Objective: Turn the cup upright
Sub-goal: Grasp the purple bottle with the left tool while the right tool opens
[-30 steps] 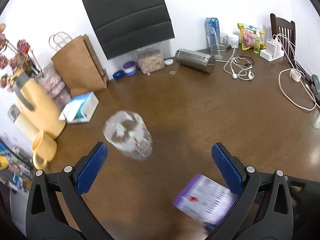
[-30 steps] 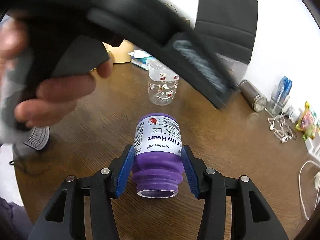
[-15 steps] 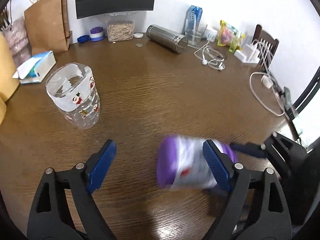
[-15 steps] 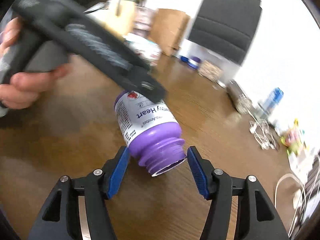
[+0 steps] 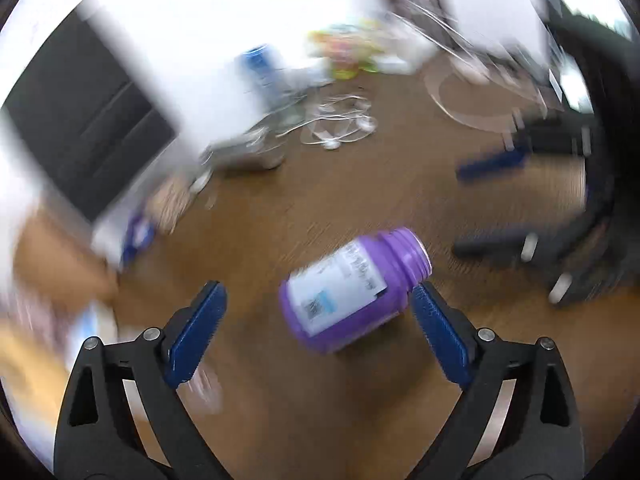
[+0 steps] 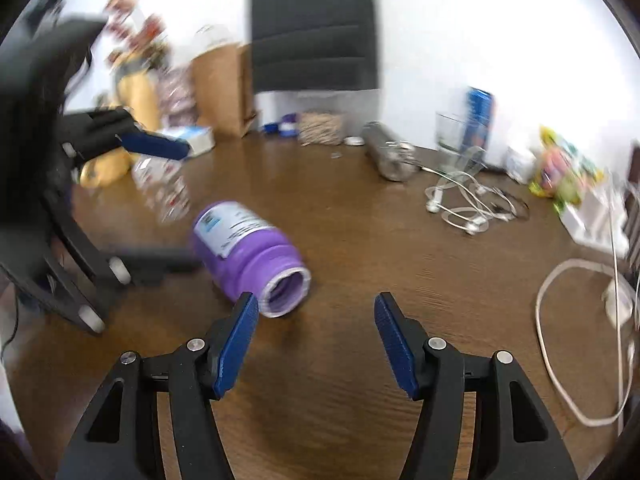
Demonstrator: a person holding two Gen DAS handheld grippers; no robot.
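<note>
A purple bottle (image 5: 344, 292) with a white label lies on its side on the brown table (image 5: 360, 200), no cap on its neck. It sits between the fingers of my open left gripper (image 5: 318, 288), close to the right pad, untouched as far as I can tell. In the right wrist view the bottle (image 6: 244, 248) points its open mouth at me, just ahead of the left finger of my open right gripper (image 6: 316, 298), which holds nothing. A clear printed glass cup (image 6: 164, 188) stands blurred behind the bottle, near the left gripper's blue pad (image 6: 156, 146).
Along the back wall are a steel flask (image 6: 390, 158) on its side, a tangle of white earphones (image 6: 468, 204), a glass and blue can (image 6: 478, 114), a brown paper bag (image 6: 220, 88) and a yellow jug. A white cable (image 6: 560, 340) loops at the right. Both views are motion-blurred.
My right gripper has opened and let go of the purple bottle, which now lies on the table. The left gripper has swung round so the bottle sits between its open fingers.
</note>
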